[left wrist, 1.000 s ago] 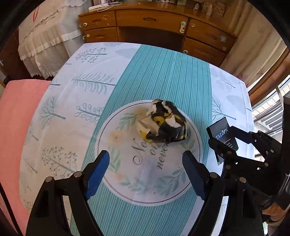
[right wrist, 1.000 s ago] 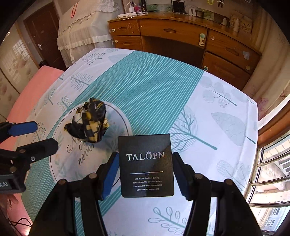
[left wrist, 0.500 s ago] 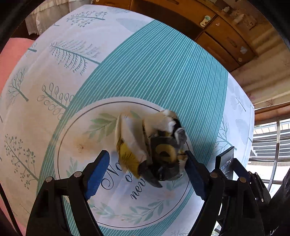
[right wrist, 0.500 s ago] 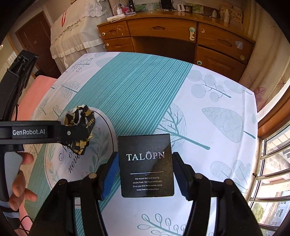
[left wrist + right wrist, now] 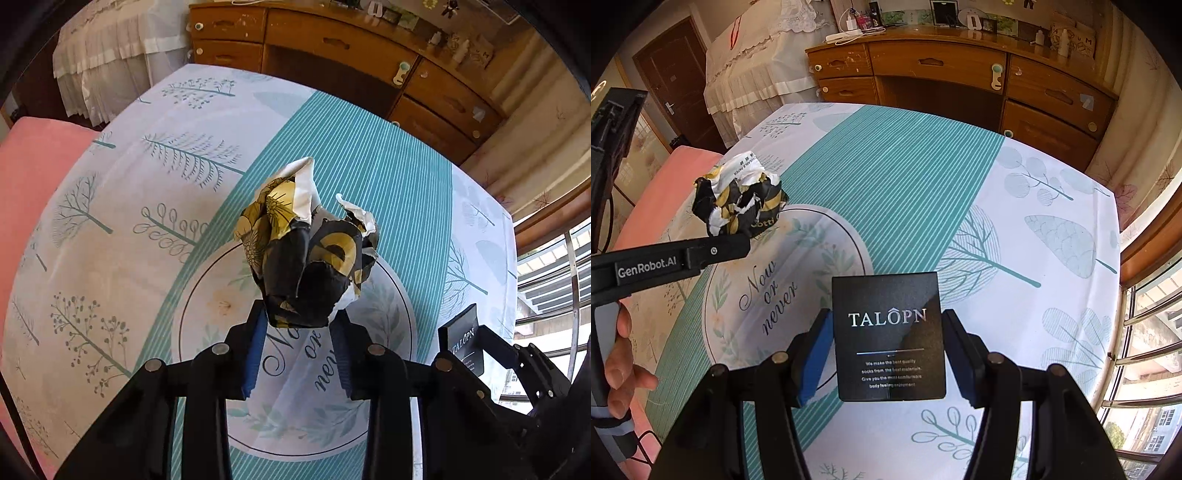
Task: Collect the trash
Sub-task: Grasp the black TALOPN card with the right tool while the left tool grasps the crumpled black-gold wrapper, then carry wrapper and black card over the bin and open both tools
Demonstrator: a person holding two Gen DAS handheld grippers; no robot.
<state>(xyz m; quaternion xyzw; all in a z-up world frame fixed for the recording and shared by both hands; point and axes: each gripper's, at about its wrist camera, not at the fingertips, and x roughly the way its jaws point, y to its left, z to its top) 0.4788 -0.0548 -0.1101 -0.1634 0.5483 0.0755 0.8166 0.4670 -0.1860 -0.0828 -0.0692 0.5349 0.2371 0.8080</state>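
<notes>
The left gripper point(image 5: 299, 325) clenches a crumpled wrapper point(image 5: 306, 251) above the tablecloth point(image 5: 369, 158); the right gripper point(image 5: 888, 354) grips a black card point(image 5: 888, 336) between its pads.

table point(image 5: 1052, 206) covered by teal-striped leaf-print tablecloth point(image 5: 905, 177).

The left wrist view looks forward and steeply down along the left gripper point(image 5: 298, 325), close above the printed cloth point(image 5: 388, 177), with the wooden dresser point(image 5: 332, 40) beyond the gripper. The right wrist view sits just right of it, looking the same way along the right gripper point(image 5: 888, 343) from slightly higher. Both share the cloth's round motif and the dresser, and each catches the other gripper at its edge.
</notes>
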